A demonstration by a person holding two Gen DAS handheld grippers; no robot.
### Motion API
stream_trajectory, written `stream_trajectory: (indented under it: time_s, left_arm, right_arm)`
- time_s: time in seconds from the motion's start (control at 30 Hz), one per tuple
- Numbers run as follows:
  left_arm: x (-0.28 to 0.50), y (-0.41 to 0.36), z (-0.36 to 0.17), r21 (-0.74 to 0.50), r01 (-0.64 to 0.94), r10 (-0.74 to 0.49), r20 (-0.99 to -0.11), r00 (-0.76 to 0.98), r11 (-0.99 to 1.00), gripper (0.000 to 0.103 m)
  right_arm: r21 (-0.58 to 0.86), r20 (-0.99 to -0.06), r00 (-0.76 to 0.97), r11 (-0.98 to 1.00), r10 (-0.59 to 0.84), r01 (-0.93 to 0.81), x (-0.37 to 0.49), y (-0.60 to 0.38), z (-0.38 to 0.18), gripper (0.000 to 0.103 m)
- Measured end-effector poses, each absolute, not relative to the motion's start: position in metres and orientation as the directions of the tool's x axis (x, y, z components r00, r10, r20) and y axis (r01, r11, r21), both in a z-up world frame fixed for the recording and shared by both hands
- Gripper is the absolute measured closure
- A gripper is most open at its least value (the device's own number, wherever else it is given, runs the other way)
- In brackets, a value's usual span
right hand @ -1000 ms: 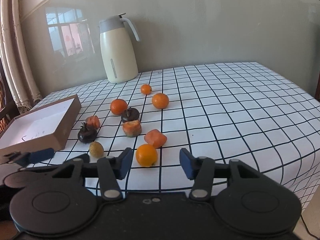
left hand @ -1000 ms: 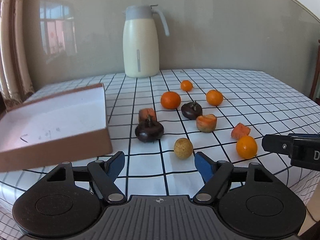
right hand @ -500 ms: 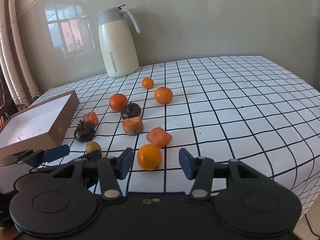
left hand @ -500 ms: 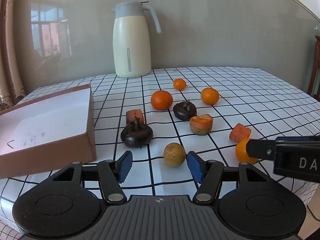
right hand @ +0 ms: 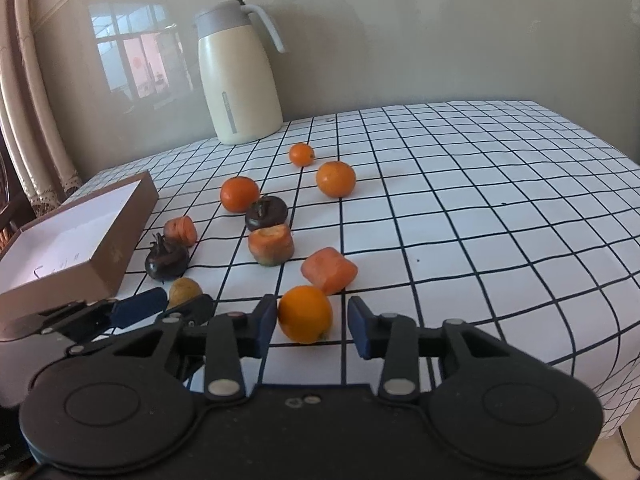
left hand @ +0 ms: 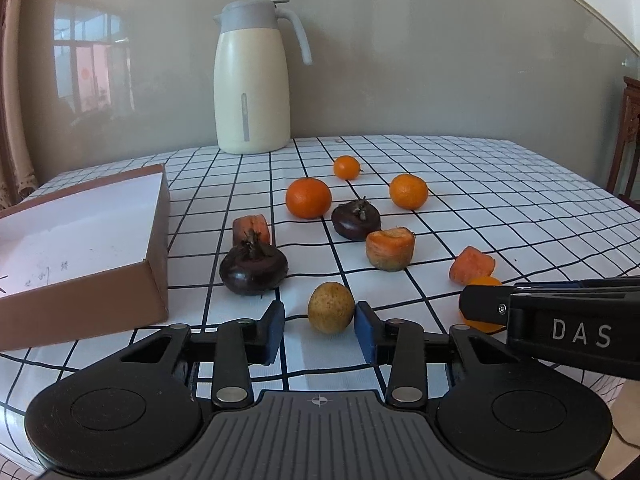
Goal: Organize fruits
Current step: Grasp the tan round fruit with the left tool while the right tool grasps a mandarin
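While both jaws are spread, the yellowish round fruit is framed between the pads of the left hand-held gripper, its right pad apparently touching. The orange on the tabletop is bracketed, ungripped, by the right hand-held gripper

Checked tablecloth, fruits, box, jug

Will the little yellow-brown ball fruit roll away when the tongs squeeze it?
It might. The yellow-brown fruit looks round and sits loose on the flat checked tablecloth, so a lopsided push could roll it. The left tongs bracket both sides, which should trap it. Its speckled skin looks dull, so probably not slippery.
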State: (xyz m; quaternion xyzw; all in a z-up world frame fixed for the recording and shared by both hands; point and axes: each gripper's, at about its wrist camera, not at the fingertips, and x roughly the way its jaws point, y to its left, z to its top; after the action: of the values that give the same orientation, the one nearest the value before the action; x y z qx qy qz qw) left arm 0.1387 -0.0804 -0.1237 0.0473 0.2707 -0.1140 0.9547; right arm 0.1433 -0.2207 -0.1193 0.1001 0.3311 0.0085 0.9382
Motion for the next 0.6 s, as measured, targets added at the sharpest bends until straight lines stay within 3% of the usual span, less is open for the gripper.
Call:
stream_trajectory:
  time_s: [0.1,0.33,0.5,0.6]
  left_arm:
    - [0.140,-0.080,-0.124,0.022,0.241,-0.194,-0.525,0.828,0.970,0.064]
    - [0.145,-0.082,-0.126,0.019,0.239,-0.195,-0.516,0.834,0.971,0.064]
    - [0.138,-0.087,-0.128,0.052,0.244,-0.188,-0.493,0.850,0.968,0.064]
    - [0.134,-0.087,-0.129,0.058,0.247,-0.190,-0.482,0.856,0.967,0.070]
  right_arm:
    - [0.214,-0.625,0.774,0.976,0.102,0.044,0.145,-0.221,-0.119,0.080]
    - [0.237,-0.632,0.765,0.971,0.127,0.034,0.145,-0.224,-0.119,0.082]
    - [0.183,-0.626,0.778,0.980,0.053,0.080,0.141,-0.227,-0.118,0.082]
    - [0.173,-0.626,0.778,0.982,0.046,0.081,0.141,-0.228,-0.119,0.081]
